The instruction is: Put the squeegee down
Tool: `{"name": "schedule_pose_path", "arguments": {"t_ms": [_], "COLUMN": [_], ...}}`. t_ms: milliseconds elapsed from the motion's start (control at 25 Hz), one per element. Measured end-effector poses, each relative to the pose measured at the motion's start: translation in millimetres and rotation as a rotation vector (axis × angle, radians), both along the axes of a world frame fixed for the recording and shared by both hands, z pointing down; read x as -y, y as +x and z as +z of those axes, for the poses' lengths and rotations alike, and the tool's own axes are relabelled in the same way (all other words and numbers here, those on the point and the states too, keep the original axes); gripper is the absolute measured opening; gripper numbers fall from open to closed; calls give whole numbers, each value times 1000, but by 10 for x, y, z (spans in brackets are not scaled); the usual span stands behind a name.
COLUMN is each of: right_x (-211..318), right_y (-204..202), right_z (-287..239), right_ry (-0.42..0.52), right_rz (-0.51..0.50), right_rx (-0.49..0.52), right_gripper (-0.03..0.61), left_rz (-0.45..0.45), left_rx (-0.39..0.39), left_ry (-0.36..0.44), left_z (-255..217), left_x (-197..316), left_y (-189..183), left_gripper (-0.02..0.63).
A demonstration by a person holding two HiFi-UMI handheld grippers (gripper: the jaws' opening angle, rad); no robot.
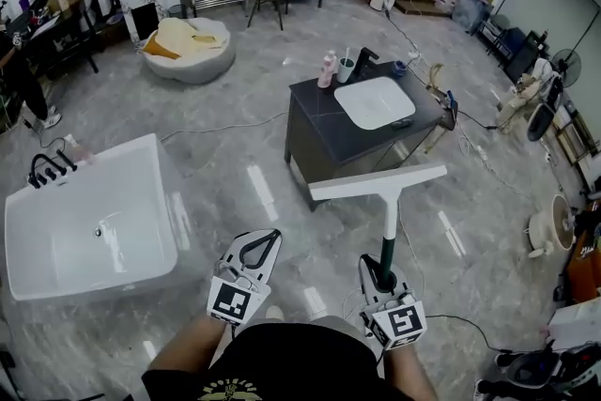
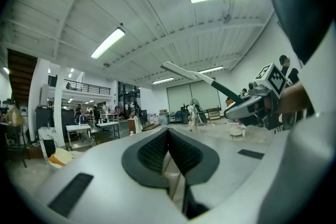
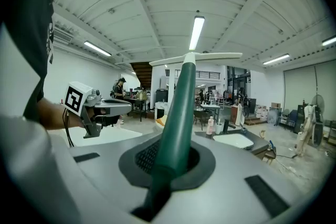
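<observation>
The squeegee has a long white blade (image 1: 377,181) and a dark green handle (image 1: 387,247). It stands out in front of me, above the floor, blade end away from me. My right gripper (image 1: 382,271) is shut on the lower end of the handle. In the right gripper view the green handle (image 3: 176,123) rises from between the pads up to the white blade (image 3: 197,58). My left gripper (image 1: 268,240) hangs beside it on the left, shut and holding nothing. In the left gripper view its pads (image 2: 157,152) meet, and the squeegee (image 2: 194,75) shows at the right.
A dark vanity counter (image 1: 315,113) with a white basin (image 1: 376,101), a black tap, a pink bottle (image 1: 327,69) and a cup stands just beyond the blade. A white bathtub (image 1: 38,230) sits on the floor at the left. Cables run across the grey floor at the right.
</observation>
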State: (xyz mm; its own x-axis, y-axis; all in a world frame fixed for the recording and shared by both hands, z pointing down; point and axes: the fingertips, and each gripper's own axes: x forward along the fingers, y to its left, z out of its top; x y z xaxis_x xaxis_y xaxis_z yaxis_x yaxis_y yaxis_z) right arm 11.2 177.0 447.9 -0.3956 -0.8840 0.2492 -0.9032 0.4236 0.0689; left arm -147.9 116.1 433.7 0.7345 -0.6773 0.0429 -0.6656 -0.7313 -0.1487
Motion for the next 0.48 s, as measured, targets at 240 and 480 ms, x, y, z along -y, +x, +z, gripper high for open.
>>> {"name": "schedule_pose_path", "arguments": {"t_ms": [240, 480], "right_x": [-21, 113], "right_y": [92, 213], "right_z": [29, 142], "right_ry": [2, -12], "right_rz": [32, 43], "right_rx": [-2, 23], "right_gripper": [29, 29], "left_rz": [17, -25], "left_rx": [-9, 7], "left_ry": [-26, -31], "left_z": [26, 49], "left_x": [39, 185], "left_y": [34, -14], "left_gripper": [21, 21]}}
